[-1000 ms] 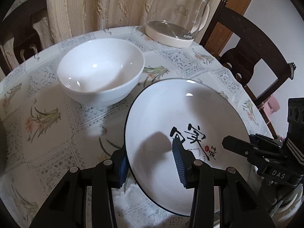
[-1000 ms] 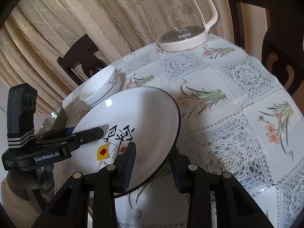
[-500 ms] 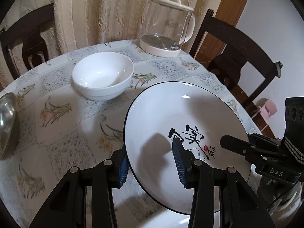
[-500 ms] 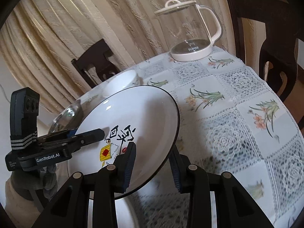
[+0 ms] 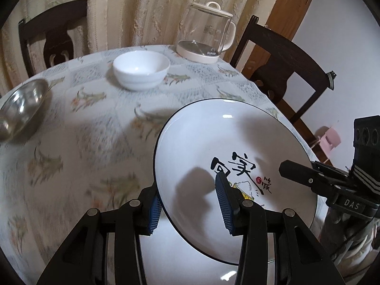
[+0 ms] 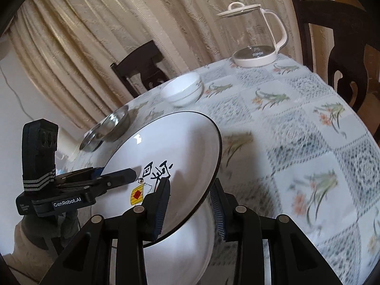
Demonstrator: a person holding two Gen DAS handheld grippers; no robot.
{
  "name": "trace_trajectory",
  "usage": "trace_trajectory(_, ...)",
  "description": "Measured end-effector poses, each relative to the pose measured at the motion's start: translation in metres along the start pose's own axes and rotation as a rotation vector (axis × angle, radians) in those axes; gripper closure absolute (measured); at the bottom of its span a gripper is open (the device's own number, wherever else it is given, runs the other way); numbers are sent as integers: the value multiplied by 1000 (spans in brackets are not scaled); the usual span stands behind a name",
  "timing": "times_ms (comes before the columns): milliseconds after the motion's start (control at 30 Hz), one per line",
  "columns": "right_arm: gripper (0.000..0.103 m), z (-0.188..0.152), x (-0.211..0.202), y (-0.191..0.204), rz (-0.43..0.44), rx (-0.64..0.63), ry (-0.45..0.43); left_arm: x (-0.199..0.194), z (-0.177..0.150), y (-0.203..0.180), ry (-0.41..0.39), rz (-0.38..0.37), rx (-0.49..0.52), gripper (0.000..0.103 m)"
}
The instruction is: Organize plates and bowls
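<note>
A white plate with a black rim and painted characters (image 5: 225,137) hangs tilted above the near table edge, held from both sides. My left gripper (image 5: 188,204) is shut on its left rim, one finger under and one on top. My right gripper (image 6: 190,204) is shut on the opposite rim, and its fingers (image 5: 294,168) show in the left wrist view. A second white dish (image 5: 180,261) lies right beneath the held plate (image 6: 178,142). A white bowl (image 5: 141,70) stands farther back on the table, and a steel bowl (image 5: 21,106) sits at the left.
A glass kettle (image 5: 204,35) on a cream base stands at the far table edge. Dark wooden chairs (image 5: 285,66) surround the round table with its floral cloth (image 5: 83,142). A flat steel dish (image 6: 91,140) lies beside the steel bowl (image 6: 116,123). Curtains hang behind.
Both grippers have lifted and drawn the plate back toward the near edge. The white bowl and kettle now look farther away, and the steel bowl has come into view.
</note>
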State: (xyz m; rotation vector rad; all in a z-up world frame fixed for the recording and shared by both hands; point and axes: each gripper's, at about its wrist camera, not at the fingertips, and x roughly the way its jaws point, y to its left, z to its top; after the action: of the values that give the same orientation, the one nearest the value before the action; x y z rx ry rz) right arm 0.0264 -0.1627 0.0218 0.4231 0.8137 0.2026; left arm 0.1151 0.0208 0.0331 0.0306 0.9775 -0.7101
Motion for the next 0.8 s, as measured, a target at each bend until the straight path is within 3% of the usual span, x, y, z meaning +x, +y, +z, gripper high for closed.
trace_trajectory(400,65,-40,5,14,22,8,72,-20,-54,11,26,-12,-59,60)
trace_trajectory(800,65,-53,3,20,-13,-6,81,-19,-72,9,62,-15,-75,60)
